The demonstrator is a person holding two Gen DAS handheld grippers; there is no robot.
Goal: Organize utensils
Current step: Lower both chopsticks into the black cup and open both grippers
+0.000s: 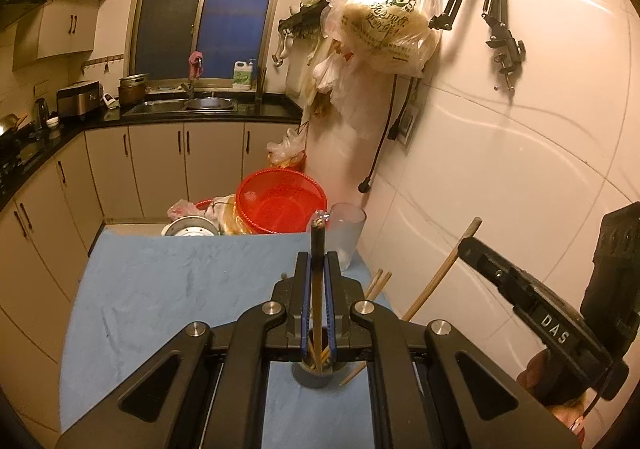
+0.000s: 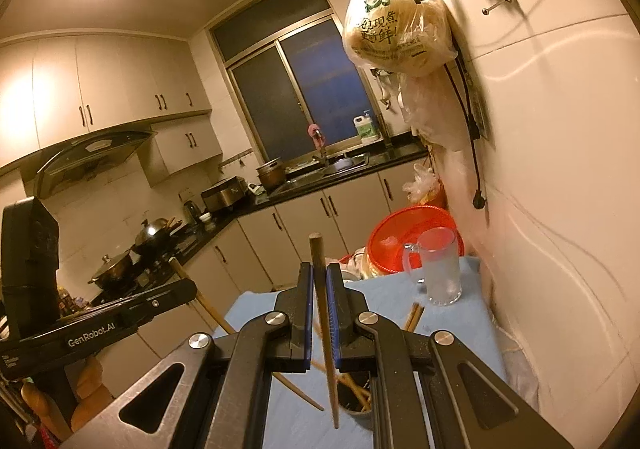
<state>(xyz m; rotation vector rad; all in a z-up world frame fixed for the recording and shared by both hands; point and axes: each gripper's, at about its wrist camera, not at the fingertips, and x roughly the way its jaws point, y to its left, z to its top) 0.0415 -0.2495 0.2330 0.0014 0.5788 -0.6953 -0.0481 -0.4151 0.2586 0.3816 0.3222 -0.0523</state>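
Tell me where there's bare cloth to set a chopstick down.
Free: the blue cloth left of the left gripper. Crowded: the cup with chopsticks, loose chopsticks by the glass mug, red basket behind.

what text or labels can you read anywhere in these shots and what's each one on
"DAS": white letters on the body of the right tongs, seen from the left wrist.
"GenRobot.AI": white letters on the body of the left tongs, seen from the right wrist.
Green Chinese print on the hanging plastic bag: it seems to end in "鲜!", the rest too warped to read surely.
Green label on the white bottle at the window: too small to read.
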